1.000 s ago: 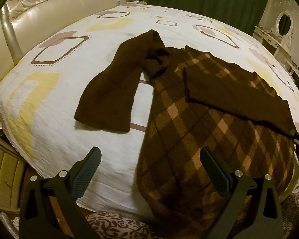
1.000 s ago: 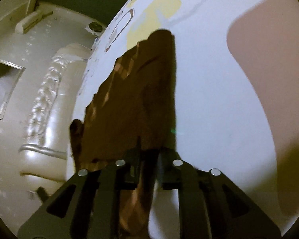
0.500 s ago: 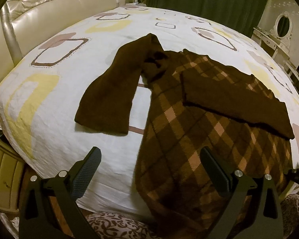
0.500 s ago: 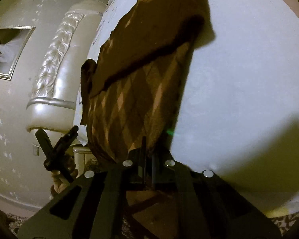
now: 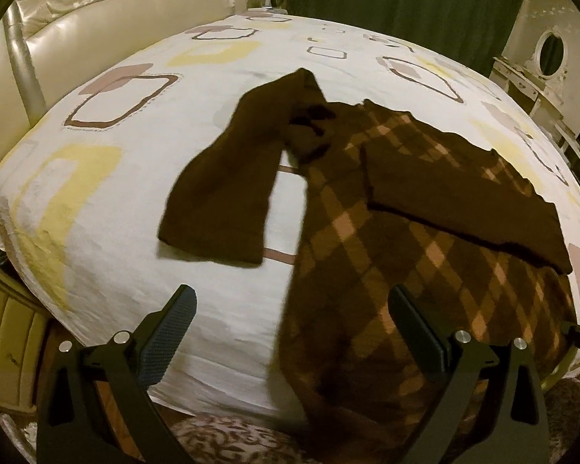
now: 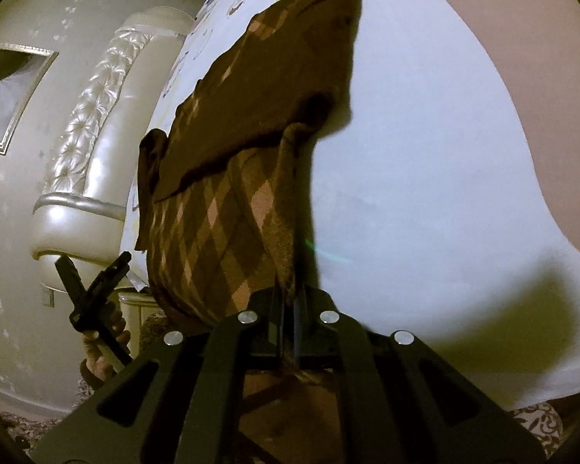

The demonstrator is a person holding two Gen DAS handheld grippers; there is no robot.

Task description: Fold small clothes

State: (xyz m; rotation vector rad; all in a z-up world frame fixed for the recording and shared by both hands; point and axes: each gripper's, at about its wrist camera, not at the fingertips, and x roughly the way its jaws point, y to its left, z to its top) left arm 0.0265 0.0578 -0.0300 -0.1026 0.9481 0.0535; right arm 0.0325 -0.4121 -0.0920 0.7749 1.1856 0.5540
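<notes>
A brown argyle sweater (image 5: 398, 232) lies on the bed (image 5: 127, 193). Its left sleeve (image 5: 228, 185) is spread out to the side, and its right sleeve (image 5: 464, 193) is folded across the chest. The hem hangs over the near bed edge. My left gripper (image 5: 292, 328) is open and empty, held above the near bed edge beside the hem. My right gripper (image 6: 288, 305) is shut on the sweater's hem edge (image 6: 290, 232) at the right side. The left gripper (image 6: 92, 290) also shows in the right wrist view, at the far left.
The bed has a white sheet with yellow and brown squares. A tufted cream headboard (image 5: 108, 7) is at the left, green curtains (image 5: 406, 0) behind, a white dressing table with mirror (image 5: 541, 58) at the right. A patterned rug (image 5: 228, 440) lies below.
My right gripper has let the folded sleeve down on the chest, moved down to the near right hem, and shut on it. The left gripper has hardly moved.
</notes>
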